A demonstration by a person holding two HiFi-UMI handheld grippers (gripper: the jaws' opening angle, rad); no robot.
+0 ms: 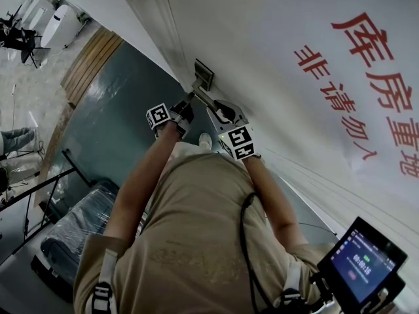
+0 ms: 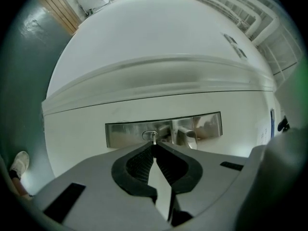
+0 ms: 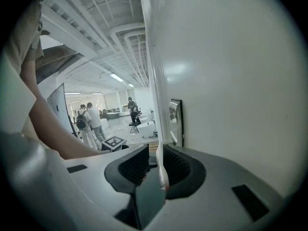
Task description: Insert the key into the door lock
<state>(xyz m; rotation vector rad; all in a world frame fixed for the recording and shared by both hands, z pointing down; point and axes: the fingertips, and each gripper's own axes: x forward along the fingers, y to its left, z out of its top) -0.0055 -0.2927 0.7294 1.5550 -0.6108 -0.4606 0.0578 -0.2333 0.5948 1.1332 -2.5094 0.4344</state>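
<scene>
L gripper (image 2: 154,147) level, key (image 2: 153,138); R (image 3: 155,150): handle (image 1: 208,99)

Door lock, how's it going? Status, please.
Left gripper shut on small metal key, tip at keyhole in silver lock plate. Right gripper: thin white strip between jaws, grip unclear. Nothing blocking.

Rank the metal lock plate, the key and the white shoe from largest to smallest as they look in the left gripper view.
1. metal lock plate
2. white shoe, far off at the edge
3. key, only its thin tip showing
</scene>
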